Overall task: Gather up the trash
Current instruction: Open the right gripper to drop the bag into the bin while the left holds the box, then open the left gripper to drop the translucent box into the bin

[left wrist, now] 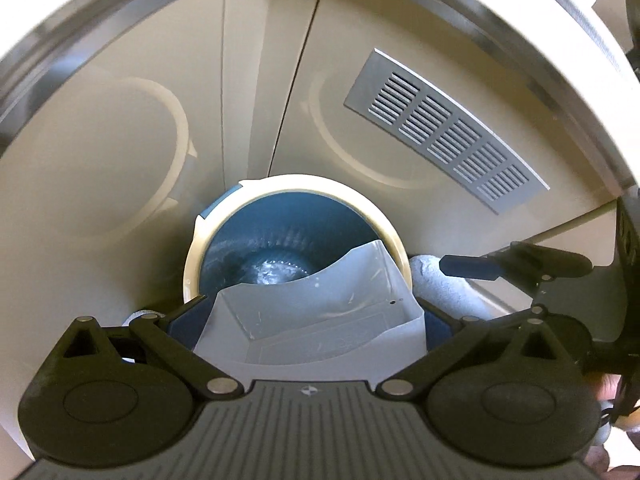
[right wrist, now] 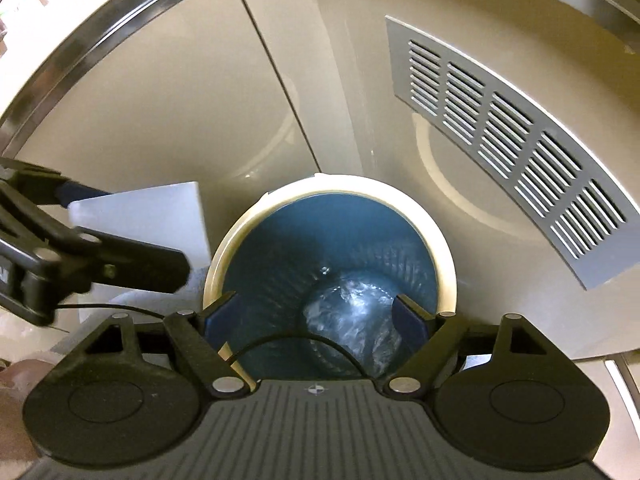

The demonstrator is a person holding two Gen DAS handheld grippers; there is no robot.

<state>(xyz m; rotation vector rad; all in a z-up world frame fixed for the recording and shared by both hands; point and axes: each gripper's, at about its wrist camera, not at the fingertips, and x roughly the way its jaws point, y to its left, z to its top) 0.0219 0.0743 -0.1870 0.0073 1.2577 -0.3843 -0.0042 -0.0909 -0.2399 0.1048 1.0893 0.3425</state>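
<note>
A blue trash bin [left wrist: 280,184] with a cream rim stands on the floor against beige cabinet doors. Crumpled clear plastic [right wrist: 352,312] lies at its bottom. My left gripper [left wrist: 312,316] is shut on a white open carton [left wrist: 320,320], one finger pressing each side, and holds it over the bin's near rim. In the right wrist view that carton [right wrist: 160,216] hangs just left of the bin [right wrist: 340,184]. My right gripper [right wrist: 316,308] stands open above the bin's mouth with nothing between its fingers. One of its fingers [left wrist: 480,266] shows at the right of the left wrist view.
Beige cabinet doors rise behind the bin, with a grey vent grille [right wrist: 512,140] in the right one. A metal rail [right wrist: 100,40] runs along the top. A pale grey rounded thing [left wrist: 436,280] lies right of the bin. A hand [left wrist: 608,388] shows at the edge.
</note>
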